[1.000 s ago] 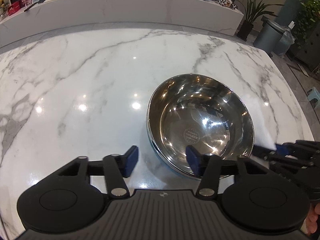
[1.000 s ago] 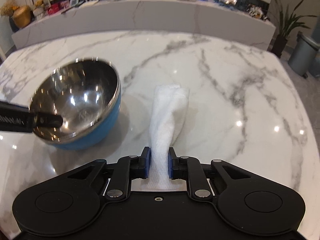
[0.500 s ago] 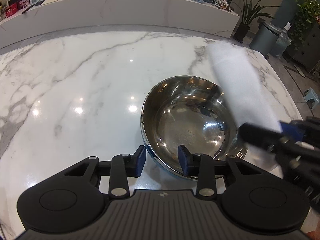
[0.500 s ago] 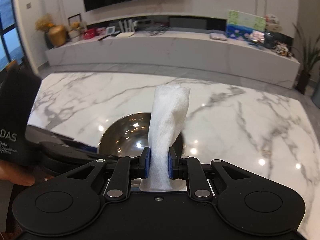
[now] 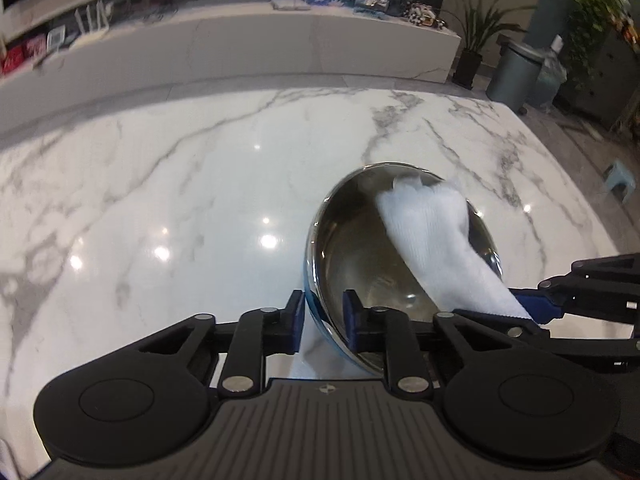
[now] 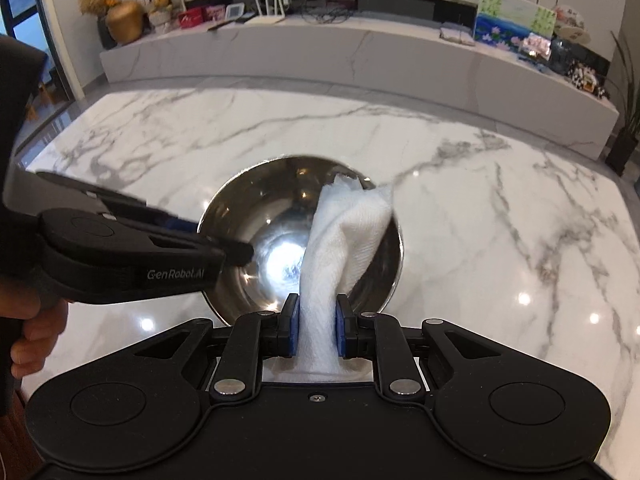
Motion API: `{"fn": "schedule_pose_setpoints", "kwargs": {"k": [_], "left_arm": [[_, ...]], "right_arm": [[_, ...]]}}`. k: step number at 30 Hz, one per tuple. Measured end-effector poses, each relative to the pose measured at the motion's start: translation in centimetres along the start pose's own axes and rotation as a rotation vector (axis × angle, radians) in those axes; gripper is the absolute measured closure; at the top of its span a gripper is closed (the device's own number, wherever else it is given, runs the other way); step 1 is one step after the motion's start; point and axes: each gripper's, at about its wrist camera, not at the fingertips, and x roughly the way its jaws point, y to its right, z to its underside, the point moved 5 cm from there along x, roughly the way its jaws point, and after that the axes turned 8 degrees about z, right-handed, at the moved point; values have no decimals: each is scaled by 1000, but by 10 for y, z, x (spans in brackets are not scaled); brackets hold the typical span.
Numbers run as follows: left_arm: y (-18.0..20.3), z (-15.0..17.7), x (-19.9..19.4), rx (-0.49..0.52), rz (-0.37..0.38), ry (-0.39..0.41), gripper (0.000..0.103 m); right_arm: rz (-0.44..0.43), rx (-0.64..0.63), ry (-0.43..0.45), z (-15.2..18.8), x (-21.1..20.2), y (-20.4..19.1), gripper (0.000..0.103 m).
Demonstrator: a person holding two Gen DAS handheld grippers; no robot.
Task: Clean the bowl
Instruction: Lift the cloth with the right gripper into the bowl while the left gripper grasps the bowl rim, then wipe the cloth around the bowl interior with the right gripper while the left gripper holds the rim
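A steel bowl (image 5: 360, 252) with a blue outside is tilted above the marble table (image 5: 160, 184). My left gripper (image 5: 323, 320) is shut on its near rim, one finger inside and one outside. My right gripper (image 6: 317, 330) is shut on a white cloth (image 6: 344, 236). The cloth's free end reaches into the bowl (image 6: 260, 216) and lies against its inner wall. In the left wrist view the cloth (image 5: 436, 236) covers the bowl's right half, and the right gripper (image 5: 532, 312) comes in from the right. The left gripper (image 6: 224, 248) shows at the bowl's left rim in the right wrist view.
The marble table (image 6: 500, 220) spreads around the bowl. A long white counter (image 6: 360, 56) with small items stands behind it. A grey bin (image 5: 512, 76) and plants (image 5: 476, 36) stand on the floor at the far right.
My left gripper has closed on the bowl's rim and tilted the bowl. My right gripper has brought the cloth down into the bowl.
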Motion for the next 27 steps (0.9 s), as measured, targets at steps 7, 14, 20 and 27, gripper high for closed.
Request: {"fn": "schedule_pose_setpoints", "kwargs": {"k": [7,14,20,27], "left_arm": [[5,1,-1,37,-34,-2,93],[4,2,-3,47,-53,-2,95],[4,3,-3,48,-61,-7,96],[3,3,-4,49,-63,-13,96]], "right_arm": [[3,-10,9,1,-4,-3,82],[3,4,52,-4,-8,-1,75],[-11,-1,24,-3,3,-7,81],[-50,34,-7,-2,9,-8,88]]}}
